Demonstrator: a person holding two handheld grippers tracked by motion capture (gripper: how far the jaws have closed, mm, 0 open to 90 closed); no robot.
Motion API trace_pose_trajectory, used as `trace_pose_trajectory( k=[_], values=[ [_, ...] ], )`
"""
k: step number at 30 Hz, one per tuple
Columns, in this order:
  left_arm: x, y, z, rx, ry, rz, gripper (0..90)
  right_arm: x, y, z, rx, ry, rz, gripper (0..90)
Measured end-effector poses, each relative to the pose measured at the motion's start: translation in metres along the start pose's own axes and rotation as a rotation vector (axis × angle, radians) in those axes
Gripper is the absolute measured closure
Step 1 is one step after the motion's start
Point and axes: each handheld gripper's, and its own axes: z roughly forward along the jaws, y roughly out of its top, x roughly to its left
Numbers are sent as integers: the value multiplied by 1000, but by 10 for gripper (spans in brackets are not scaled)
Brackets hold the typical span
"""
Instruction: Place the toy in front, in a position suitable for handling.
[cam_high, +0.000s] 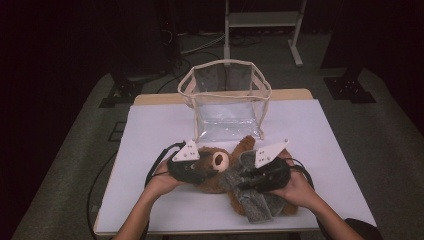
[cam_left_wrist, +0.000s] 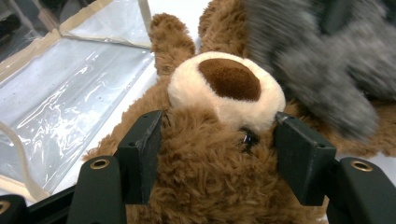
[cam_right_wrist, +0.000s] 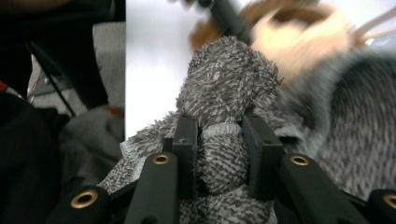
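A teddy bear in a grey sweater lies on the white table, near the front edge. The left gripper clamps its head; the right gripper pinches a sweater sleeve. Both hands come in low from the front. Just behind stands a clear bag.
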Motion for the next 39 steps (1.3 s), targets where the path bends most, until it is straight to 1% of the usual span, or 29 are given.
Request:
trace_pose_trajectory(
  k=[4,5,7,9,12,13,15,17,19,20,23,27,32,35,36,37,39],
  values=[
    [2,1,0,-2,22,-27,366,8,-16,-7,35,-5,10,684],
    [2,1,1,-4,23,-32,366,10,-19,-10,38,-7,19,684],
    [3,1,3,0,10,-39,367,11,-21,-13,37,-14,19,684],
    [2,2,4,7,12,-34,368,12,-18,-12,37,-14,15,685],
    [1,3,4,11,24,-21,368,15,-7,-3,51,-4,-23,684],
    [1,2,3,10,25,-24,368,16,-5,2,63,-1,-36,684],
    [1,2,3,12,21,-25,367,19,-2,8,97,-2,-57,683],
    [2,1,2,19,3,-20,365,20,-5,8,106,-1,-57,684],
    [2,0,1,20,-1,-16,365,20,-11,1,101,-12,-42,684],
    [1,0,1,15,-2,-20,365,20,-14,-4,95,-19,-30,684],
    [0,0,2,17,0,-29,364,19,-29,-26,60,-47,18,683],
    [0,2,3,22,2,-26,363,20,-50,-59,8,-105,87,684],
    [0,1,3,23,-4,-26,362,22,-68,-90,-29,-178,135,684],
    [-1,2,4,21,-8,-24,362,20,-72,-106,-60,-225,157,684],
    [-1,2,4,23,-9,-21,361,18,-71,-109,-72,-233,163,684],
    [-2,2,4,24,-10,-16,361,17,-69,-111,-84,-237,158,684],
    [-3,3,4,32,-16,-4,361,12,-61,-110,-104,-231,147,684]
  ],
)
